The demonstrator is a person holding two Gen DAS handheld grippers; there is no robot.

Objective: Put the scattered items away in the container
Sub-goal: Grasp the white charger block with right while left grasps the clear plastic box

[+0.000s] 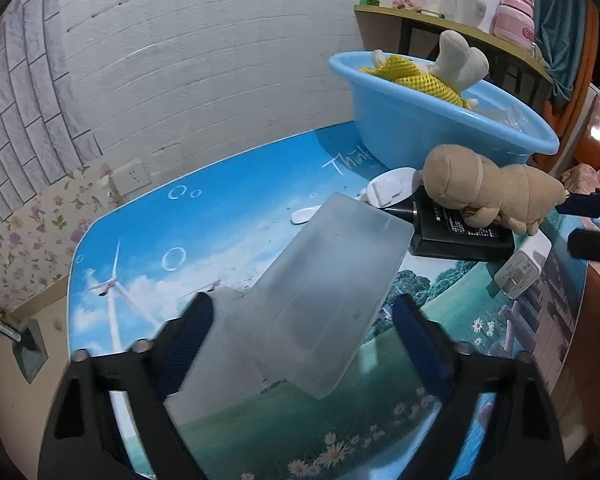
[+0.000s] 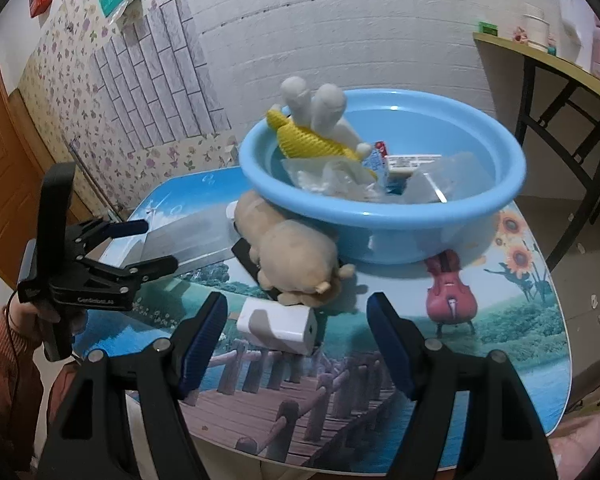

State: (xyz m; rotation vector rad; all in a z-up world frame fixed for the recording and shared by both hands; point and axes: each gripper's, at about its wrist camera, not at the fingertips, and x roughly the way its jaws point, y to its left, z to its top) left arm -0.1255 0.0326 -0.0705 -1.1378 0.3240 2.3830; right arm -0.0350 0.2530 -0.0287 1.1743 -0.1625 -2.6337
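A blue basin [image 2: 380, 236] [image 1: 412, 136] stands at the back of the picture-printed table. It holds a white and yellow plush [image 2: 320, 128] [image 1: 432, 72], a small carton [image 2: 400, 164] and clear wrappers. My left gripper [image 1: 304, 320] [image 2: 156, 240] is open around a frosted translucent box [image 1: 320, 296] [image 2: 188, 236] lying on the table; its pads stand apart from the box. A tan plush [image 1: 488, 192] [image 2: 292, 260] lies on a black device [image 1: 456, 232]. A white charger [image 2: 276, 324] [image 1: 520, 268] lies just ahead of my open, empty right gripper [image 2: 296, 332].
A white plastic piece [image 1: 392, 190] lies by the basin's foot. A wooden side table [image 2: 540, 64] with a pink bottle [image 1: 516, 12] stands at the right behind the basin. A brick-pattern wall runs behind the table. The table's front edge [image 2: 340, 468] is close under my right gripper.
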